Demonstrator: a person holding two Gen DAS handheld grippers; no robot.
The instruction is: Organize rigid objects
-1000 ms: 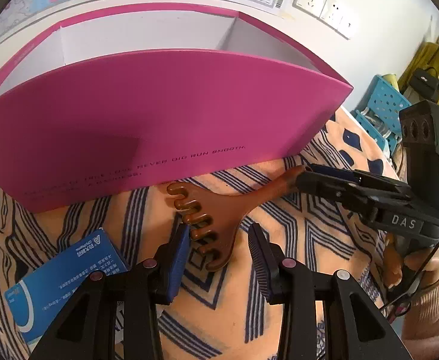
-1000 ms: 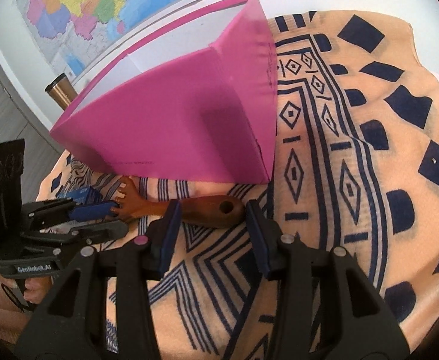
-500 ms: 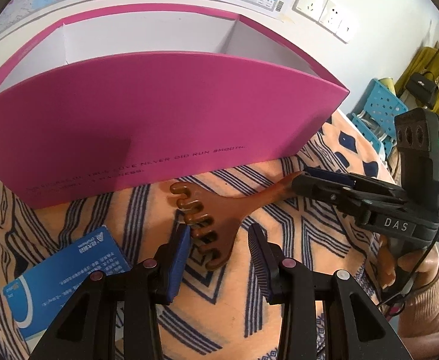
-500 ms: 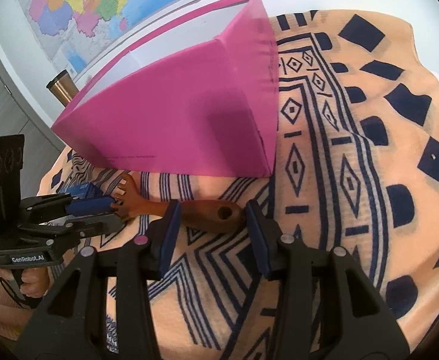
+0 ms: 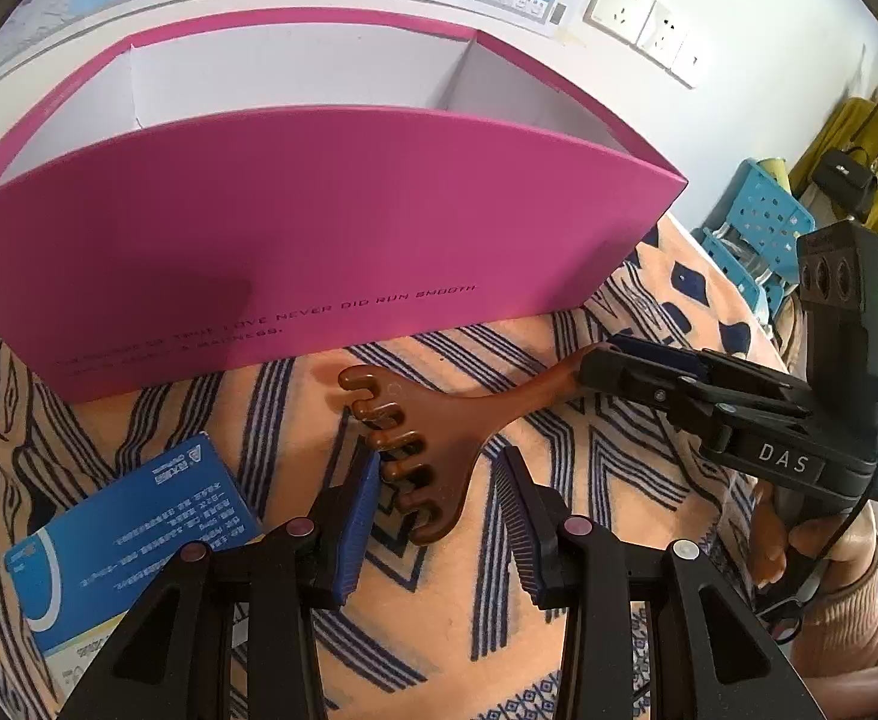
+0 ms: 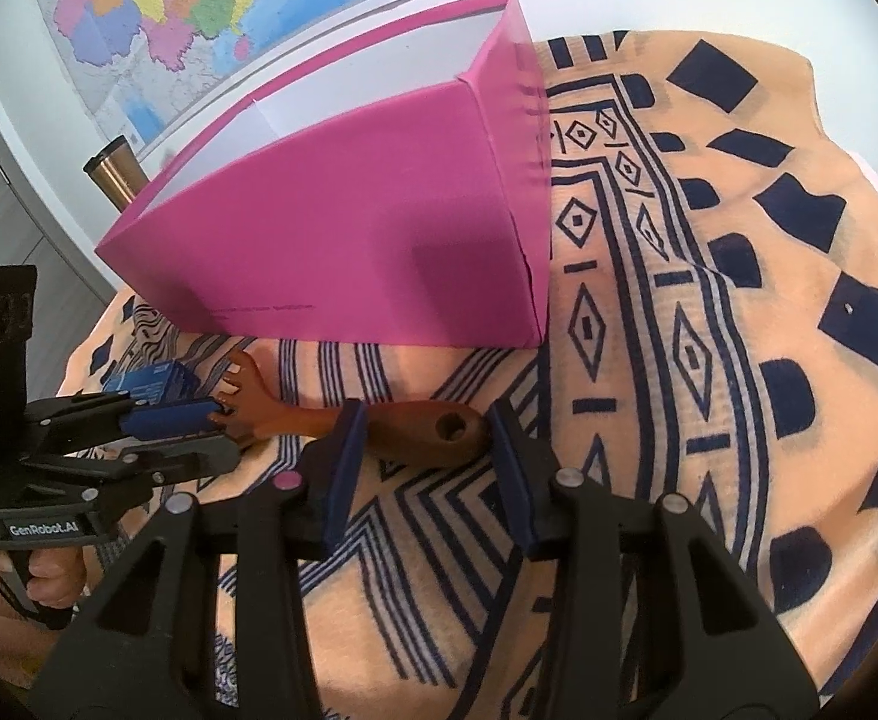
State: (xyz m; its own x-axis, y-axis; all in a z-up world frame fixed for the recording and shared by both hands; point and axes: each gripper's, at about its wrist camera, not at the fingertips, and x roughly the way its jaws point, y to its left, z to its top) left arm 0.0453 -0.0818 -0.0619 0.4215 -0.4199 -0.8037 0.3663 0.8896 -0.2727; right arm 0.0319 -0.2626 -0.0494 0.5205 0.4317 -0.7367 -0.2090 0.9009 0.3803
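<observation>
Combs like this brown toothed comb, flat on the patterned cloth before the pink box, want a square pinch. Left gripper, angled down, straddles its teeth half-open, not pinching. Right gripper, also tilted down, is closing around the handle; pads look short of contact.

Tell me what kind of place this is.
Probably a home or office room: a wall map and wall sockets behind, and a table under a patterned cloth with a pink box.
</observation>
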